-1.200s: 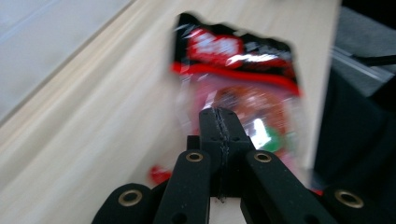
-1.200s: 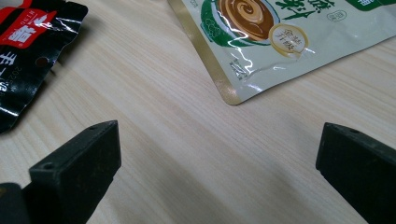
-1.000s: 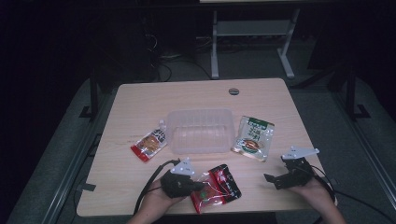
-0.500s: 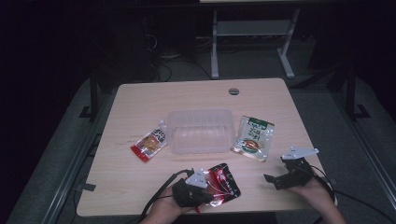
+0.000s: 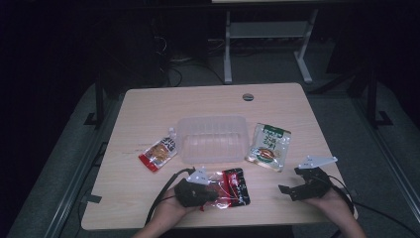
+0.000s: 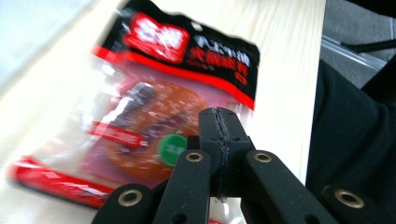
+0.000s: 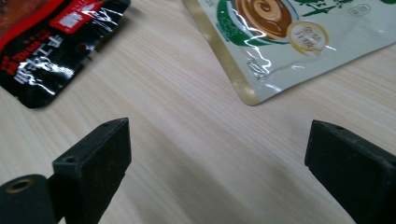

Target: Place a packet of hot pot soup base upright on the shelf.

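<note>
Red-and-black snack packet (image 5: pixel 230 187) lies at the lower centre of the high view, near the front edge of the table (image 5: pixel 148 106). The left gripper (image 5: pixel 210 192) sits on the packet's left end, and in the left gripper view its two black jaws are pressed together with no gap, over the packet's clear window; whether they pinch the film cannot be told. The right gripper (image 5: pixel 287 191) rests at the lower right of the high view, well apart from the packet. Its jaws stand wide apart over bare wood, with nothing between them, and have just closed a little. Above and slightly left of the right gripper lies a green-and-white pouch (image 5: pixel 269 147). A clear plastic container (image 5: pixel 213 139) stands at the middle of the table, above the packet. To the left of the container lies a small orange sauce pouch (image 5: pixel 159 153), tilted.
</note>
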The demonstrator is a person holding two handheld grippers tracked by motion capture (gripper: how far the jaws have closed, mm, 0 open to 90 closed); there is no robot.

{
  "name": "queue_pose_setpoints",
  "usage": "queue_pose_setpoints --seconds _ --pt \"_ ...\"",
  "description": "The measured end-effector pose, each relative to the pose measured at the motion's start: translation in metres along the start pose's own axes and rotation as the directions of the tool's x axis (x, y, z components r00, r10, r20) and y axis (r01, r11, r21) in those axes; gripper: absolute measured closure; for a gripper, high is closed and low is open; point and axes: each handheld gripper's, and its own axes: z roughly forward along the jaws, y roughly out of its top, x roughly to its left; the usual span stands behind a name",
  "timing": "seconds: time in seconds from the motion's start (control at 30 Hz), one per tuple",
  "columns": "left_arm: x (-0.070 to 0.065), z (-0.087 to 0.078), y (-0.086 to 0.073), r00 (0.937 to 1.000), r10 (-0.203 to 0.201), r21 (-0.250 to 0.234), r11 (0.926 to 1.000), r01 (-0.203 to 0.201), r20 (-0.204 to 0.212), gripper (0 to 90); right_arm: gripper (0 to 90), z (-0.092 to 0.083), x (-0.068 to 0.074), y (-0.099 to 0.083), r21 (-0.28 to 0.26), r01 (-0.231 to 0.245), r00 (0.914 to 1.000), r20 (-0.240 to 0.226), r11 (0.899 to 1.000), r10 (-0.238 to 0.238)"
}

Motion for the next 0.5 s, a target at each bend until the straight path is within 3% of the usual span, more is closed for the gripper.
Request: queue_pose_setpoints --seconds 0.13,0.23,0.37,0.4,0.5 --pt "0.016 -0.018 0.003 0.9994 -0.004 -0.020 0.9998 0.003 -0.033 89.5 7.6 0.001 0.007 0.004 0.004 -0.014 0.9991 -0.040 1.000 0.015" --pt "0.020 -0.020 0.001 0.9989 -0.020 -0.025 0.9995 0.019 -0.043 89.5 7.6 0.002 0.012 0.008 -0.002 0.001 0.9986 -0.053 1.000 -0.001" --pt "0.025 -0.017 -0.005 0.9975 -0.028 0.021 0.9993 0.030 -0.065 89.5 7.6 0.004 0.019 0.012 -0.009 0.006 0.9968 -0.079 1.000 -0.007" --pt "0.028 -0.016 -0.007 0.9964 -0.005 0.073 0.9973 0.012 -0.085 89.5 7.6 0.005 0.021 0.013 -0.007 0.010 0.9963 -0.085 1.000 -0.010" --pt "0.029 -0.014 -0.010 0.9952 -0.008 0.089 0.9959 0.017 -0.097 89.5 7.6 0.009 0.027 0.017 0.000 0.018 0.9949 -0.099 1.000 -0.018"
